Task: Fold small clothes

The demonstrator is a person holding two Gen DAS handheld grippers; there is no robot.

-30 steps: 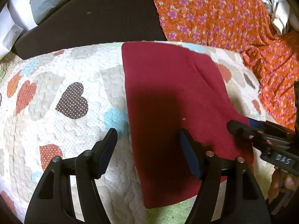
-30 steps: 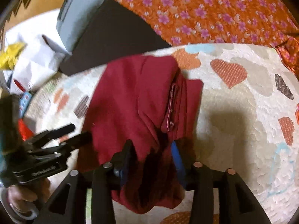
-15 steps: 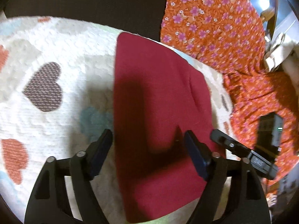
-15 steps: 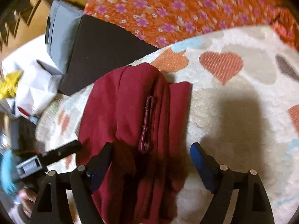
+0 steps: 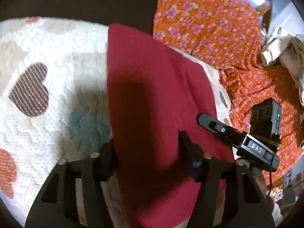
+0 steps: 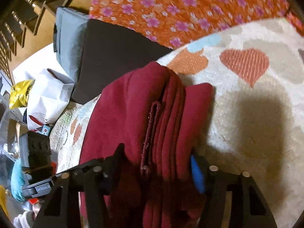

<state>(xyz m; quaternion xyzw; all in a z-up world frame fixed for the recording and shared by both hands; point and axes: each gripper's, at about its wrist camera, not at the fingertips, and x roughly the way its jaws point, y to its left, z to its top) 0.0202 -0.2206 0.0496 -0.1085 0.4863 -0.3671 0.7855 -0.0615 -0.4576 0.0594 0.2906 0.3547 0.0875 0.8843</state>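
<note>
Quilt (image 5: 47,43) with heart patches carries the folded maroon garment (image 5: 152,87), which lies flat with its far end near the quilt's far edge. Left of the garment: brown striped heart and blue patch. Left gripper (image 5: 147,152) straddles the garment's near part, fingers (image 5: 106,157) set apart at either side of the cloth; contact cannot be told. Right of the garment: right gripper (image 6: 154,163), likewise parted around the stacked fold edges, blue pad showing on its right finger; whether it pinches cannot be told. Beyond the garment, orange floral cloth (image 5: 209,24).
</note>
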